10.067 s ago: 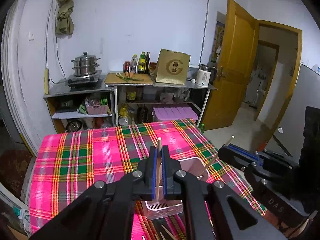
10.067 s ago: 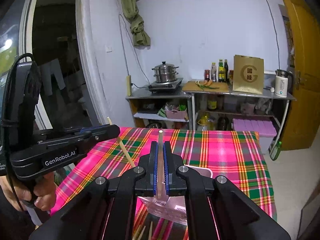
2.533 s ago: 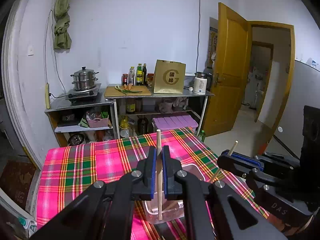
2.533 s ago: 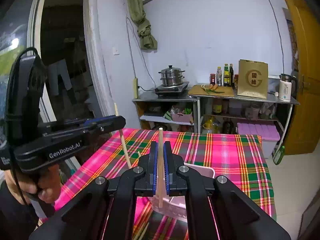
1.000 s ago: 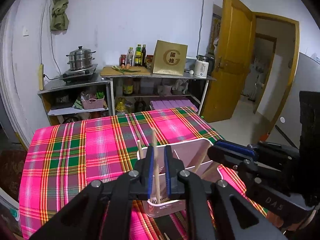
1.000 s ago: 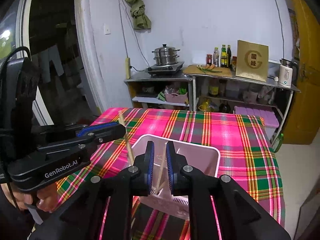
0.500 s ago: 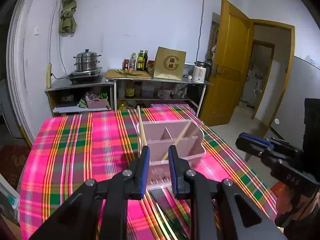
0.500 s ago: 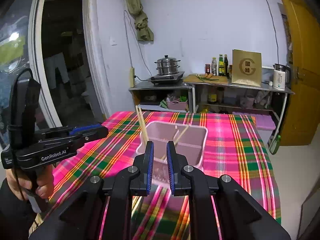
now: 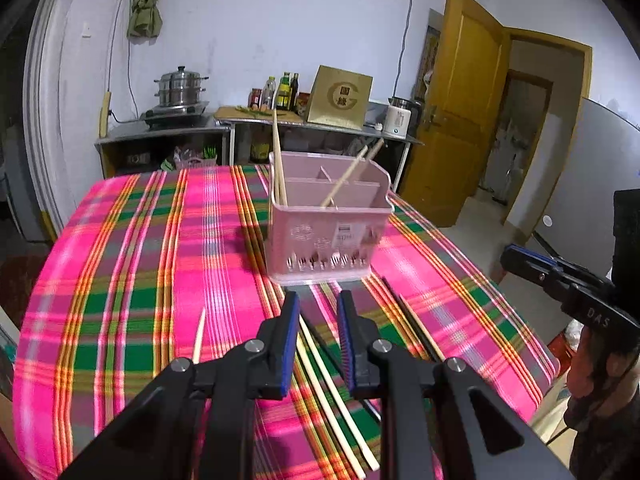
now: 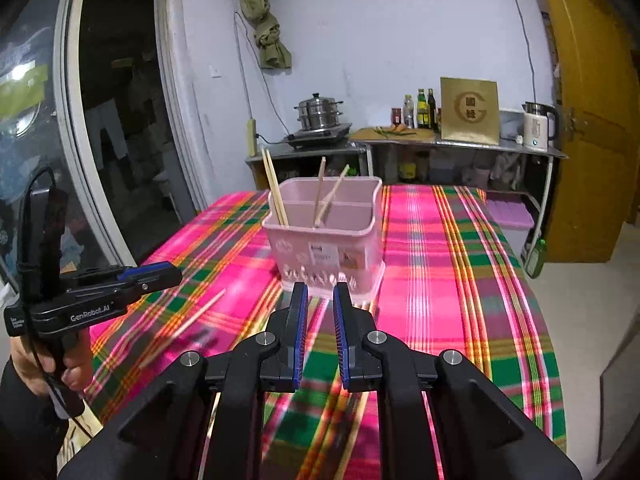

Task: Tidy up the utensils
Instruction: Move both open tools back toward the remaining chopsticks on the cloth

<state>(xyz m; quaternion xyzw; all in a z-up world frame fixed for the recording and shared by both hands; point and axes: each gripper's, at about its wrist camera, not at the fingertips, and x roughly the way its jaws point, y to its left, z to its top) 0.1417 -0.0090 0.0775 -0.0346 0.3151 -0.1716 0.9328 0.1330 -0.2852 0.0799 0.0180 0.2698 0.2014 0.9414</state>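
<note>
A pink utensil caddy (image 9: 328,236) stands on the plaid tablecloth (image 9: 140,264) and holds several wooden chopsticks (image 9: 278,160), two at its left corner and two leaning in the middle (image 10: 326,196). More chopsticks (image 9: 332,380) lie loose on the cloth in front of it, and one lies apart at the left (image 9: 199,336). My left gripper (image 9: 318,312) is open and empty above the loose chopsticks. My right gripper (image 10: 320,300) is open and empty just in front of the caddy (image 10: 324,240). Each gripper shows in the other's view, the right one (image 9: 560,284) and the left one (image 10: 120,284).
Behind the table stand metal shelves (image 9: 168,136) with a steamer pot (image 9: 180,90), bottles (image 9: 280,92), a gold box (image 9: 340,96) and a kettle (image 10: 536,126). A yellow door (image 9: 452,108) is open at the right. A glass door (image 10: 100,140) is at the left.
Both grippers held a chopstick over the caddy, lowered and let go; the chopsticks now stand in the caddy. Both grippers have since pulled back and lower, open and empty.
</note>
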